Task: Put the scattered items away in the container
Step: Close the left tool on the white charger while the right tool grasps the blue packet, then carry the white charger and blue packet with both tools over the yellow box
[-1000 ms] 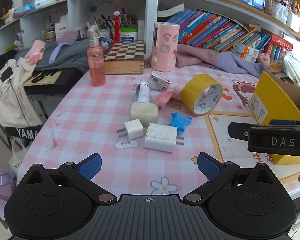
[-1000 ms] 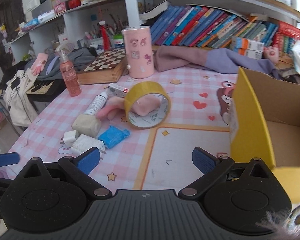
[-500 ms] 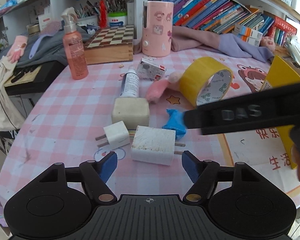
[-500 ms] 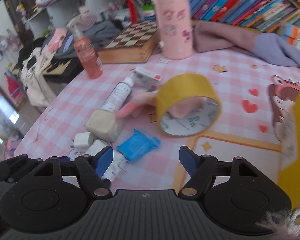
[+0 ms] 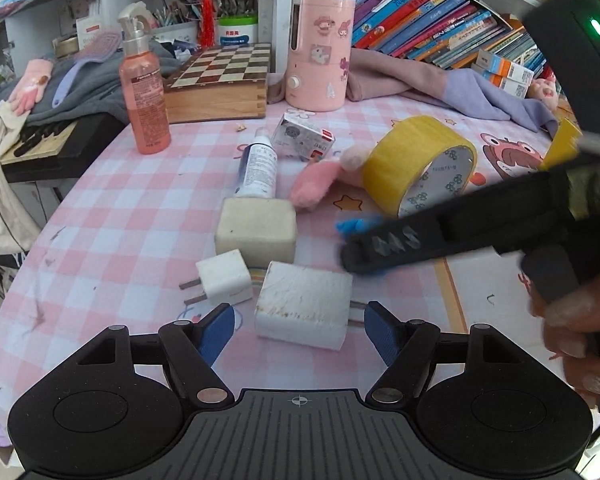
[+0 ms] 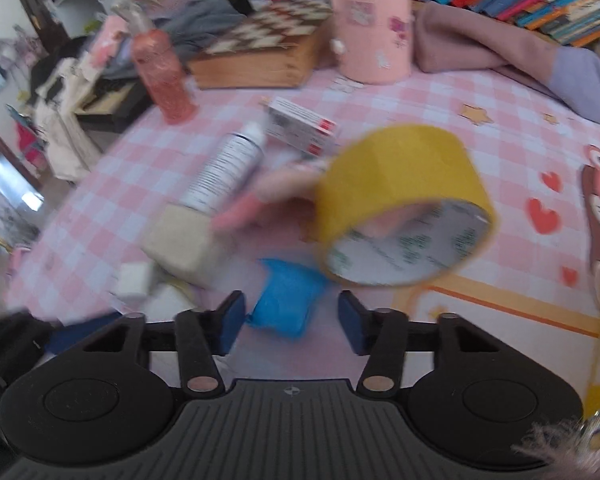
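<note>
A large white charger (image 5: 304, 304) lies flat between the fingers of my left gripper (image 5: 298, 332), with a gap at each pad; the jaws are open. My right gripper (image 6: 292, 320) straddles a blue packet (image 6: 288, 304); its jaws are closing and the pads stand clear of it. In the left wrist view its black housing (image 5: 460, 232) crosses over the blue packet (image 5: 358, 225), held by a hand (image 5: 572, 328). A small white charger (image 5: 224, 280), a beige block (image 5: 256, 232), a white bottle (image 5: 258, 168), a pink plush (image 5: 316, 184) and a yellow tape roll (image 5: 420, 168) lie close by. A corner of the yellow box (image 5: 562, 146) shows at right.
A pink spray bottle (image 5: 144, 92), a wooden chessboard box (image 5: 224, 80) and a pink cylinder (image 5: 320, 52) stand at the back, with a purple cloth (image 5: 440, 88) and a shelf of books behind. A small carton (image 5: 304, 142) lies near the bottle. The table edge runs along the left.
Both grippers' jaws have narrowed. My left gripper came forward and down over the large charger. My right gripper swung left and down, from beside the yellow box to the blue packet.
</note>
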Motion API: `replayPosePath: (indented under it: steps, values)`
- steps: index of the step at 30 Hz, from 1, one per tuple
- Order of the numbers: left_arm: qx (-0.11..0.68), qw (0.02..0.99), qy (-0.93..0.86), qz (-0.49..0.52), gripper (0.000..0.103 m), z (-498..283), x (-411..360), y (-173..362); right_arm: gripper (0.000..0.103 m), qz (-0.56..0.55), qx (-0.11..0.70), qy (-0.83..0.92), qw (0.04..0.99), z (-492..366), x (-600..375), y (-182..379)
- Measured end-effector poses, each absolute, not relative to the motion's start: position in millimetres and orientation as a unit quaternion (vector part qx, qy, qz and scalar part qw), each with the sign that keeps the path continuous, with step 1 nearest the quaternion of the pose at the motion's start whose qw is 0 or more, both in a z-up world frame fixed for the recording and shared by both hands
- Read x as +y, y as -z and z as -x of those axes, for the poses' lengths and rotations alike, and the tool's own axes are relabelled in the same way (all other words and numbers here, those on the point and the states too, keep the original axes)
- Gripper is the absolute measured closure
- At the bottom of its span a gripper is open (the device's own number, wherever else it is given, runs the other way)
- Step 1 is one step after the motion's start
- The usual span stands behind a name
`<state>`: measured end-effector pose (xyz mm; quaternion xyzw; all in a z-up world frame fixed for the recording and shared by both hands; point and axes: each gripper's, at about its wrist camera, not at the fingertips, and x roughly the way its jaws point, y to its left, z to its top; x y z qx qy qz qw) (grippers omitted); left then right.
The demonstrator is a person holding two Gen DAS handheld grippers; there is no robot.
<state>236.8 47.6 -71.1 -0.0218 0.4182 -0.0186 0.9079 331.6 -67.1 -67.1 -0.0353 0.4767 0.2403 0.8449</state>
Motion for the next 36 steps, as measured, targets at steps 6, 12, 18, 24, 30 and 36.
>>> replayPosePath:
  steps: [6, 12, 18, 24, 30, 36]
  values:
    - [0.427, 0.904, 0.025, 0.014, 0.030, -248.0, 39.2, 80.1, 0.065, 0.041, 0.473, -0.221, 0.852, -327.0, -90.5, 68.1]
    - [0.426, 0.904, 0.027, -0.016, 0.037, -248.6, 31.1, 85.2, 0.062, 0.050, 0.460, -0.252, 0.850, -327.6, -85.9, 63.7]
    - [0.434, 0.901, 0.012, 0.011, 0.038, -237.4, 42.5, 81.6, 0.058, 0.070, 0.457, -0.266, 0.846, -334.4, -71.0, 68.5]
    - [0.434, 0.901, 0.003, 0.027, 0.038, -227.0, 51.5, 81.2, 0.063, 0.122, 0.431, -0.268, 0.853, -328.0, -59.6, 74.8]
    - [0.420, 0.907, 0.008, 0.035, 0.038, -218.8, 57.0, 72.3, 0.073, 0.133, 0.407, -0.282, 0.859, -310.3, -59.9, 61.0]
    - [0.391, 0.919, 0.026, 0.033, 0.038, -205.9, 59.7, 48.9, 0.074, 0.093, 0.398, -0.275, 0.870, -288.8, -70.4, 33.1]
